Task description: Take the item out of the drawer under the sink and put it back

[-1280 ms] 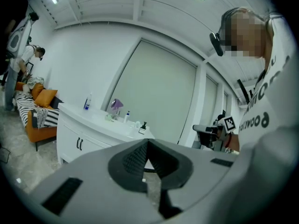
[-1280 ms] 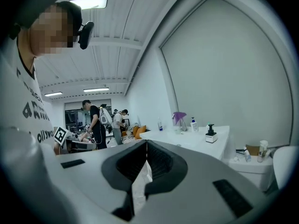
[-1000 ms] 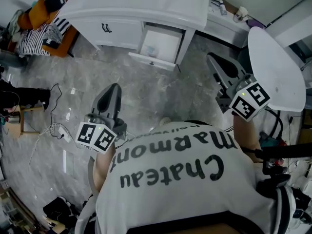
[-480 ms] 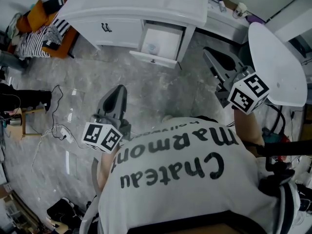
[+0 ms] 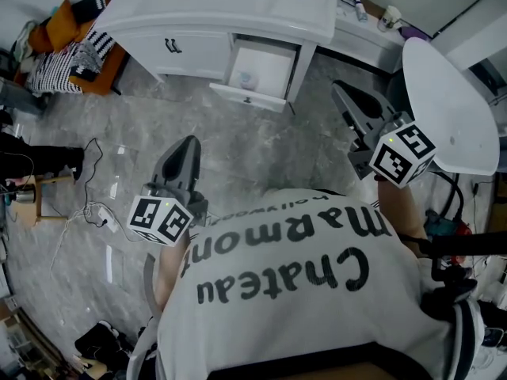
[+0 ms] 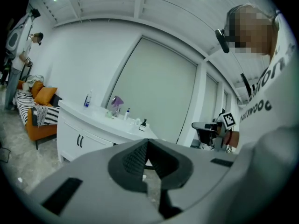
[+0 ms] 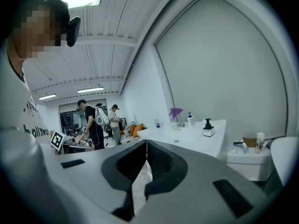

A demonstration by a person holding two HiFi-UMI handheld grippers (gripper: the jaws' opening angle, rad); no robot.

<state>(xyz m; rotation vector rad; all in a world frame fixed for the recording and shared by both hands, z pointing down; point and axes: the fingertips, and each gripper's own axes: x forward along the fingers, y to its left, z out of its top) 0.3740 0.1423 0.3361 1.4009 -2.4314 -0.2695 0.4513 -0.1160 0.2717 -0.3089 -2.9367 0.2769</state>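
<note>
Head view: a person stands on a grey marble floor [image 5: 253, 157], facing a white sink cabinet [image 5: 198, 50] at twelve o'clock. Its right-hand drawer [image 5: 273, 63] is pulled open. A small pale item [image 5: 247, 79] lies inside, too small to identify. The left gripper [image 5: 188, 142] hovers at seven o'clock from the drawer and the right gripper [image 5: 339, 92] at four o'clock. Both are well apart from it.

Left gripper view: the jaws are pressed together with nothing between them. The cabinet sits at nine o'clock, with bottles [image 6: 87, 99] on its top.

Right gripper view: the jaws meet tip to tip and carry nothing. The sink top lies at two o'clock.

The step in hand looks like the reach toward the drawer. To do it well, one gripper should spread its jaws before entering and come down through the open top. It should straddle the item without scraping the drawer walls. The item looks light, so the jaws should close gently.
</note>
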